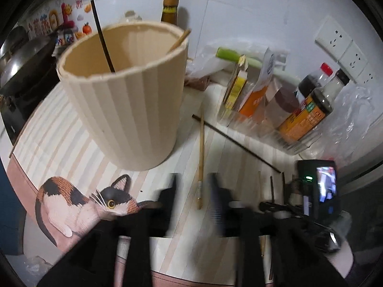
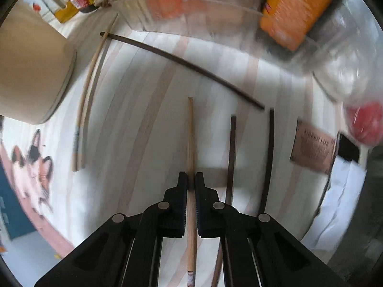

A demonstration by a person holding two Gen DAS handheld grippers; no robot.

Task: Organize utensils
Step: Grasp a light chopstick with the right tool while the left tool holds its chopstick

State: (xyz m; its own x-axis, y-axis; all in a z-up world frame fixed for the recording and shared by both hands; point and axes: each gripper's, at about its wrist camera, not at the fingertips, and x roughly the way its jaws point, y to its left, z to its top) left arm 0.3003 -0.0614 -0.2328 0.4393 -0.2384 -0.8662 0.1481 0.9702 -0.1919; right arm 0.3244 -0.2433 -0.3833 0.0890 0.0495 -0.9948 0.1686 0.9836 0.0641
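A beige ribbed utensil cup (image 1: 124, 91) stands on the striped mat and holds a dark chopstick (image 1: 103, 35) and a light wooden one (image 1: 179, 40). A light wooden chopstick (image 1: 201, 160) and a long dark chopstick (image 1: 235, 141) lie on the mat to the cup's right. My left gripper (image 1: 194, 191) is open and empty, its blurred fingers either side of the wooden chopstick's near end. My right gripper (image 2: 191, 181) is shut on a light wooden chopstick (image 2: 190, 138), low over the mat. Two dark chopsticks (image 2: 231, 157) (image 2: 269, 157) lie to its right. The cup (image 2: 31, 71) is at the left.
A clear tray (image 1: 275, 134) of sauce bottles (image 1: 308, 110) and packets stands at the back right, against the wall. A wok (image 1: 24, 59) sits at the far left. The mat has a cat picture (image 1: 79, 203) near its front edge. A plastic bag with something red (image 2: 363, 122) lies at the right.
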